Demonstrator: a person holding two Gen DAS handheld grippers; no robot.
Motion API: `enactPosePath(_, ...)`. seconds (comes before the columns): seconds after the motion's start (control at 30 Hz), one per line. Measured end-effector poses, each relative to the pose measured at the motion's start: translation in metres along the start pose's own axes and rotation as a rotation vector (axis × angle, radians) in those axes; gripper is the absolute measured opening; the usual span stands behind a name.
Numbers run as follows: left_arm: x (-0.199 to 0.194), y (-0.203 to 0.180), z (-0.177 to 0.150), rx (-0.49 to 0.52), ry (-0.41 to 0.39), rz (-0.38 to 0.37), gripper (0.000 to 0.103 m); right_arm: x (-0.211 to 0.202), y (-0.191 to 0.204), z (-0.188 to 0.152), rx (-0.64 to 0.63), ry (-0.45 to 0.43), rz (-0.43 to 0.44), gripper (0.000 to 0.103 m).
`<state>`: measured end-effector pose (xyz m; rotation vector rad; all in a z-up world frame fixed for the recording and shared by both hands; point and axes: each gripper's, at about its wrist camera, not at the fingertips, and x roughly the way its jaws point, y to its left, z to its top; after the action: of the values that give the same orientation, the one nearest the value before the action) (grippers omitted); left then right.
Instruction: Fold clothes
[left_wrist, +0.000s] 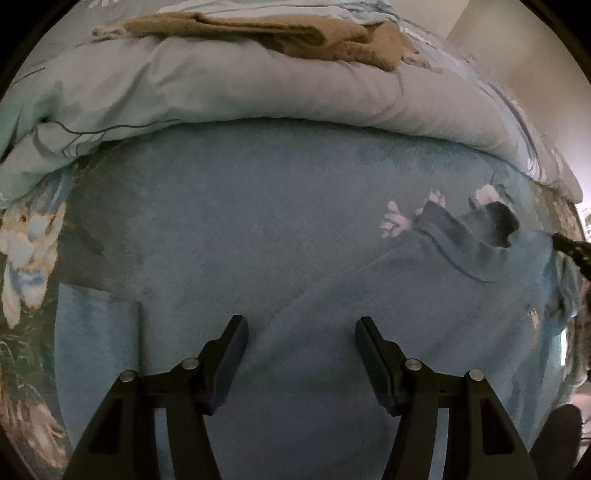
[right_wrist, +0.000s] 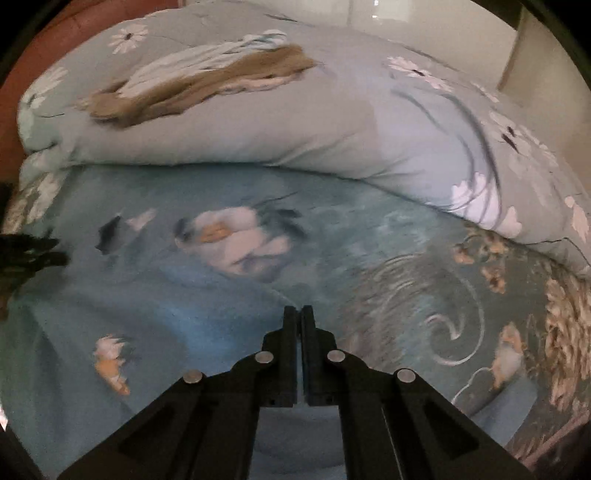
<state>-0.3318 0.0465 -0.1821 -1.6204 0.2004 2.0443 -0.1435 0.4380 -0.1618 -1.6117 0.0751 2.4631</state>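
A light blue sweater (left_wrist: 295, 258) lies spread flat on the bed, its collar (left_wrist: 476, 236) at the right and a folded sleeve (left_wrist: 96, 332) at the lower left. My left gripper (left_wrist: 301, 325) is open just above the sweater's body, holding nothing. In the right wrist view my right gripper (right_wrist: 300, 310) is shut, with blue sweater fabric (right_wrist: 147, 317) under and between its fingers. The other gripper's dark tip (right_wrist: 29, 251) shows at the left edge there.
A rolled pale floral duvet (left_wrist: 295, 85) runs across the back of the bed, with a tan knit garment (left_wrist: 258, 33) lying on top. The floral bedsheet (right_wrist: 443, 295) extends to the right. A wall (left_wrist: 517, 55) stands at the far right.
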Motion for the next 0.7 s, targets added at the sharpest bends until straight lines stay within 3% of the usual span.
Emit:
enactPosePath(0.2,-0.001,0.007,0.007,0.006,0.01,-0.024,0.065,0.026,-0.006,-0.005,0.049,0.053,0.052,0.002)
enactPosePath(0.47,-0.004,-0.007,0.033,0.158,0.052,-0.004,0.063,0.015,-0.013,0.006,0.041,0.028,0.122,0.004)
enactPosePath(0.6,-0.005,-0.009,0.038,0.18,0.066,-0.038,0.052,0.017,-0.013,0.015,-0.002,0.03,0.177,0.034)
enactPosePath(0.7,-0.009,-0.001,0.049,0.156,0.082,-0.072,0.037,0.023,-0.014,0.015,-0.039,0.049,0.23,0.04)
